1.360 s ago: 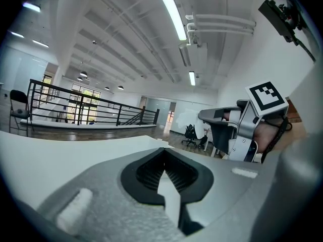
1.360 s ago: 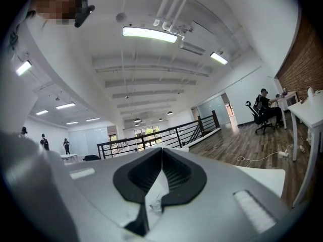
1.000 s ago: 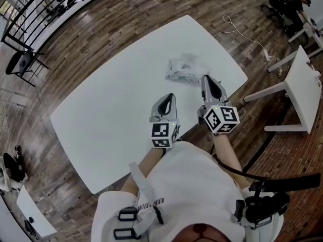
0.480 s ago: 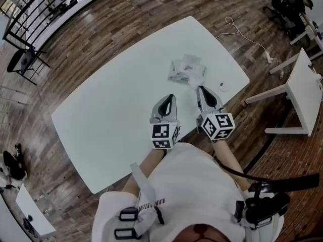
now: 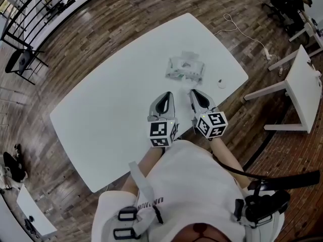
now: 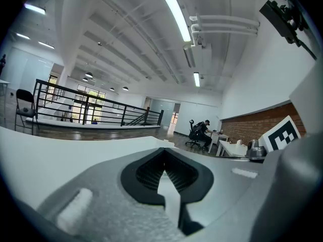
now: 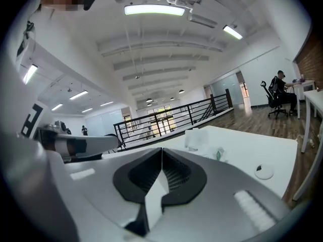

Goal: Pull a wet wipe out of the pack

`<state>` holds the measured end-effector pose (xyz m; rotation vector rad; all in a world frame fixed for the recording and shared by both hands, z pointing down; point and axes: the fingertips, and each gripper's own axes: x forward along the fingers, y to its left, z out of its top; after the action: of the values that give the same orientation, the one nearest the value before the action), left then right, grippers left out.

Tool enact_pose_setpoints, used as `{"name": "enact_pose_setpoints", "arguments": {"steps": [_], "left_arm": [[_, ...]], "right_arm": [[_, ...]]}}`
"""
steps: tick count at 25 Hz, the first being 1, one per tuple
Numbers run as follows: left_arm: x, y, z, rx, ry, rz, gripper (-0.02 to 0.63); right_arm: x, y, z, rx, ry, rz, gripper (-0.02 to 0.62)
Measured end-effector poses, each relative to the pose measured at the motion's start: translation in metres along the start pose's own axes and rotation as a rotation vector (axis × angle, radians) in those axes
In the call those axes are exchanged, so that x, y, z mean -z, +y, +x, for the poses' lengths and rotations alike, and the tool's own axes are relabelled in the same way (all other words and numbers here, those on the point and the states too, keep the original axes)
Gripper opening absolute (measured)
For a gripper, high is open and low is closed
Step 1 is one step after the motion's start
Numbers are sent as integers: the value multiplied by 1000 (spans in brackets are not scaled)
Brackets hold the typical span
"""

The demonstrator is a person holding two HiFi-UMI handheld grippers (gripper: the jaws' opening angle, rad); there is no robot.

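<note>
Where the pack (image 5: 185,69) lay: toward the desk's (image 5: 101,115) right corner, a white tuft standing up.
Left gripper (image 5: 165,95): jaws together, empty.
Right gripper (image 5: 194,92): jaws together, empty, near the pack.
Risk: unpinned, the light pack could lift with the wipe.

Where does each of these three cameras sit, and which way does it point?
Head view: on the person's head, facing steeply down at the table and pack; shows the torso, forearms, left gripper and right gripper.
Left gripper view: on the left gripper, looking along its shut fingers over the table towards a railing.
Right gripper view: on the right gripper, looking along its shut fingers towards the pack.
Shared: the head and right gripper views both show the pack.
</note>
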<state>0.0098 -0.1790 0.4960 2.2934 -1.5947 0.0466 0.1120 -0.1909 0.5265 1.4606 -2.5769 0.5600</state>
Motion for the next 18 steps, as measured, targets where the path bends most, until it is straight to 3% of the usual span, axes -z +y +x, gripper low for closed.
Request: {"name": "enact_pose_setpoints", "arguments": {"steps": [18], "left_arm": [[4, -1, 2, 1, 12, -5, 3]], "right_arm": [[72, 15, 12, -73, 210, 15, 11]]}}
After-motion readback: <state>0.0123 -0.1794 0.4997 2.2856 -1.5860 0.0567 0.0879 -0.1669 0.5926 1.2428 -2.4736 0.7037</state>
